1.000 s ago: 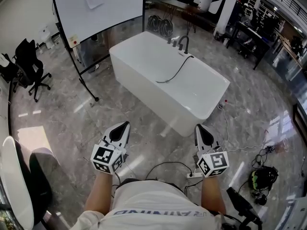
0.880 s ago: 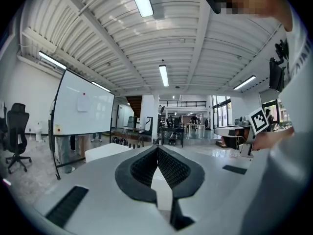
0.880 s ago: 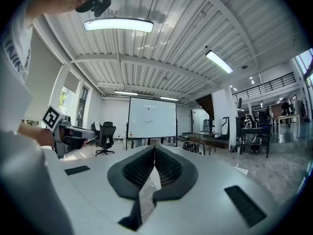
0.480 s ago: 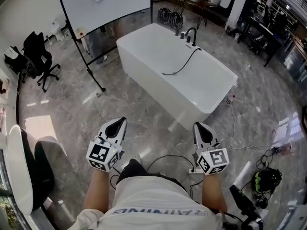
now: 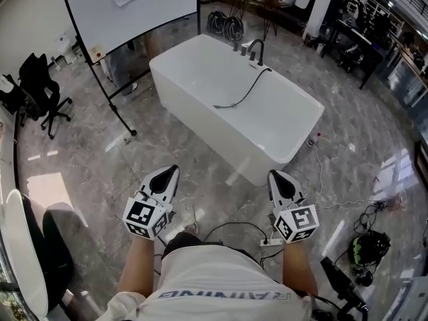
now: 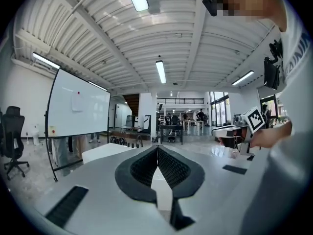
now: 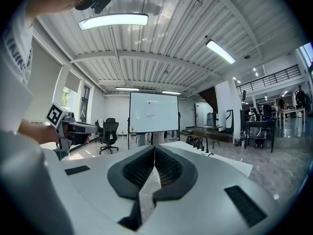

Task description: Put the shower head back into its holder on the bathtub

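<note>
The white bathtub (image 5: 200,122) stands on the marble floor ahead of me. A dark faucet (image 5: 256,49) rises at its far end. From it a dark hose (image 5: 242,93) runs down into the basin, and its end, with the shower head (image 5: 218,105), lies on the tub bottom. My left gripper (image 5: 170,172) and right gripper (image 5: 275,177) are held side by side well short of the tub, both shut and empty. The tub (image 6: 100,153) shows beyond the left gripper (image 6: 157,148). Past the right gripper (image 7: 154,147), the tub (image 7: 225,161) and faucet (image 7: 206,143) show to the right.
A whiteboard on a black stand (image 5: 127,9) stands left of the tub. Behind it, far left, is a black office chair (image 5: 40,89). A power strip with cables (image 5: 271,242) lies by my feet, with more cables (image 5: 364,247) at right. Desks stand at the back.
The person has stepped forward, and a foot now shows below the grippers. Both grippers stayed shut and shifted slightly; the tub sits a little nearer in the head view.
</note>
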